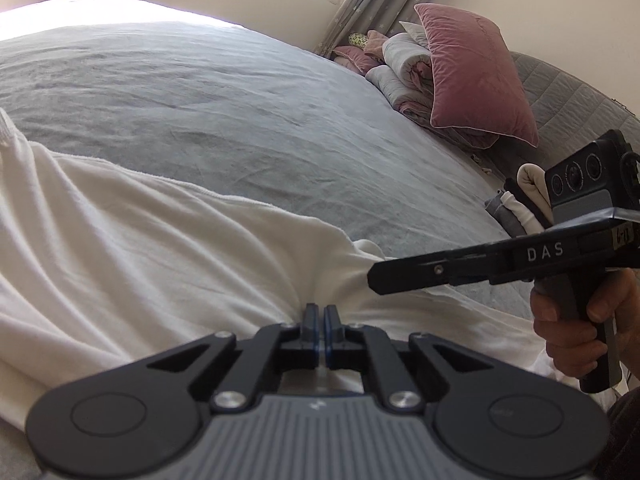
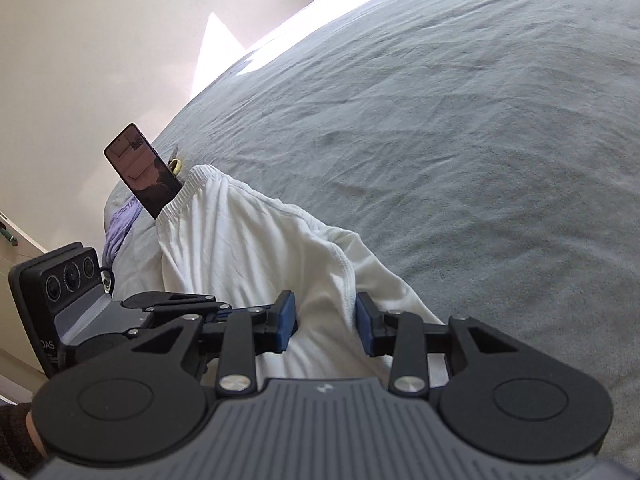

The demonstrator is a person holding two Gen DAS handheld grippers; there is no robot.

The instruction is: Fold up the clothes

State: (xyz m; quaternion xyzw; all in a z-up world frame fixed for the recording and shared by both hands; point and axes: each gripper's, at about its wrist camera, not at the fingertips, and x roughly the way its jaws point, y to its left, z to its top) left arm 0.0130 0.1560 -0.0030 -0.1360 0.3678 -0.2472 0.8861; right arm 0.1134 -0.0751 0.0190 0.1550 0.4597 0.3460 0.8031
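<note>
Garment: white sweatshirt lies rumpled on the grey bedspread, ribbed hem far from both grippers.
Long axis: runs away from the grippers toward the hem.
Left gripper: jaws pinched together on the near edge of the cloth.
Right gripper: jaws apart, straddling a fold just beside the left one, gripping nothing.

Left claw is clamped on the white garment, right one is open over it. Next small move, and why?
Probably close the right claw: its jaws stand open astride a raised fold of the white garment, while the left claw is already shut on the fabric. Both edges need holding before lifting off the grey bedspread.
</note>
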